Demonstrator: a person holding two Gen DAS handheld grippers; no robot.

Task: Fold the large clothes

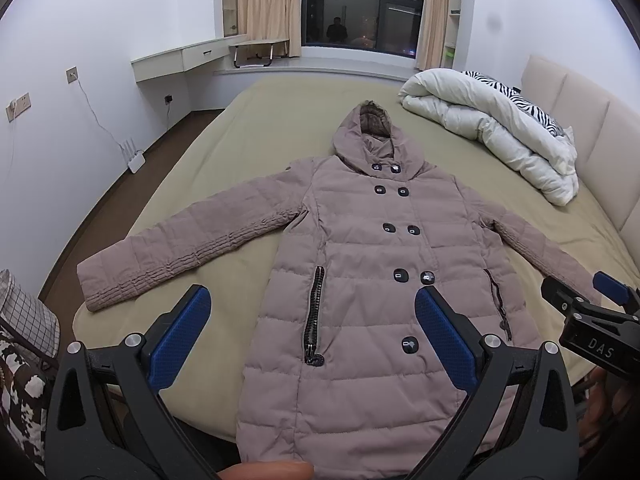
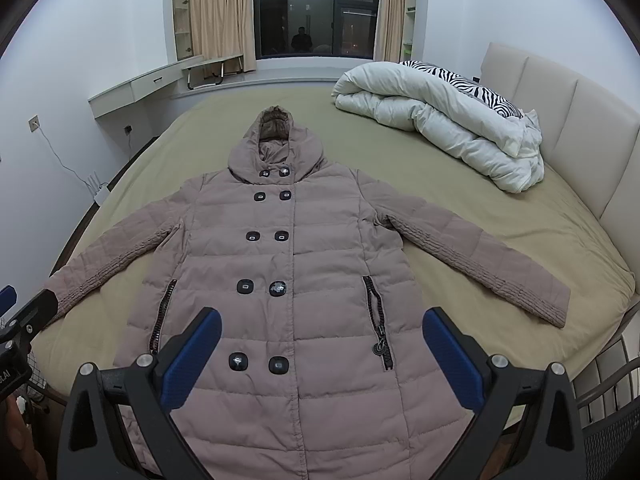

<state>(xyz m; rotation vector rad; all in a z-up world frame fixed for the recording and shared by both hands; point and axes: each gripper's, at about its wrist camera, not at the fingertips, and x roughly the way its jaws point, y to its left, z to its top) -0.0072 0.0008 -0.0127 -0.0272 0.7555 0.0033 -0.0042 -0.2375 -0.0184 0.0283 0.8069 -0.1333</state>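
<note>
A long mauve quilted hooded coat lies flat, front up, on the bed, both sleeves spread sideways, buttons closed; it also shows in the right wrist view. My left gripper is open and empty, held above the coat's lower part. My right gripper is open and empty, also above the lower front. The right gripper shows in the left wrist view at the right edge, over the coat's right sleeve end. The left gripper shows at the left edge of the right wrist view.
The olive bed sheet surrounds the coat. A folded white duvet with a zebra pillow lies near the padded headboard. A wall desk and router stand left. A checked basket sits at bottom left.
</note>
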